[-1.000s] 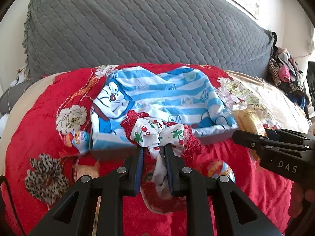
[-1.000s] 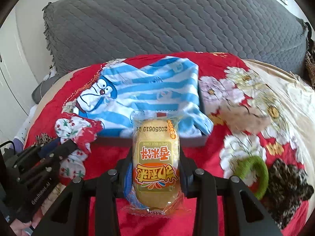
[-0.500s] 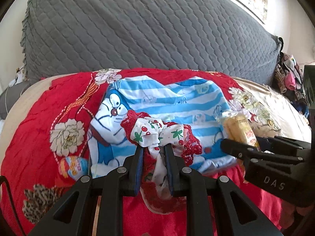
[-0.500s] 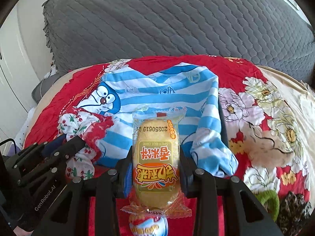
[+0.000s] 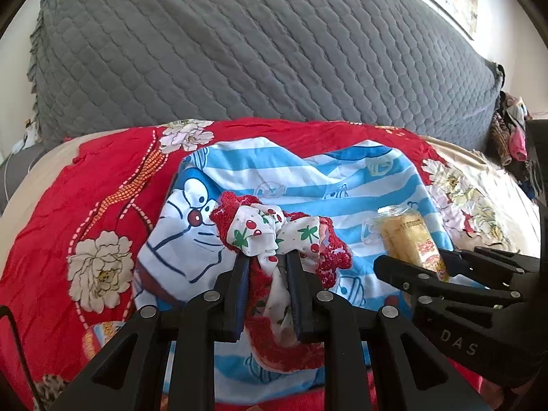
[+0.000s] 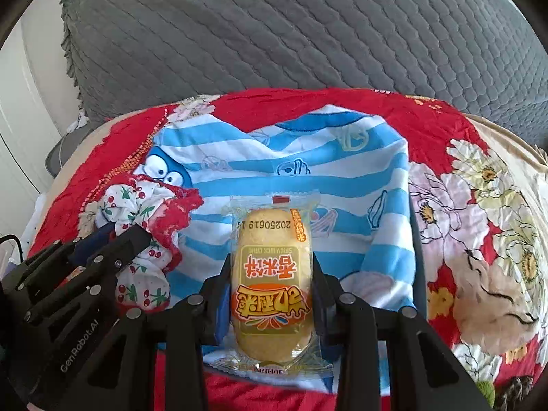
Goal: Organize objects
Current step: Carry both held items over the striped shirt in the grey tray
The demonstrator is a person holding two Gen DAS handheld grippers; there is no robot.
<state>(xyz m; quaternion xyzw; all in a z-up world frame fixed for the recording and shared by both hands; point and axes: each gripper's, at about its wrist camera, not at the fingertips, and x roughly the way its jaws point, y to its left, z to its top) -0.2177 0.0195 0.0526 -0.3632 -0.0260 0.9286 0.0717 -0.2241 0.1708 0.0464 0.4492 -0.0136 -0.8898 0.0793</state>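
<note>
Lying across the left side of the bed is a red floral bedspread [image 5: 68, 212], with a grey quilted cushion [image 5: 239, 51] standing behind it. Over the spread, a blue-and-white striped cartoon cloth [image 5: 308, 185] is sitting draped, apparently over a dark-edged box, though the box itself is mostly hidden. The left gripper [image 5: 265, 260] is hanging above the cloth's near left part, its jaws clenching a cherry-print fabric piece with red lace trim [image 5: 274, 236]; the fabric is bunching up ahead of the fingertips and trailing down between them. In the right wrist view the same bundle [image 6: 144, 212] is showing at the left, beside the cartoon face. Further right, the right gripper [image 6: 272, 260] is grasping a yellow snack packet [image 6: 272, 281] by its sides (the printed label is reading upside down from this camera), and the packet is hovering over the striped cloth's middle. Both grippers are sitting close side by side. At the far right, white and pink flowers are patterning the bedspread, and a pile of clothes [image 5: 510, 126] is lying beyond the cushion's end.
</note>
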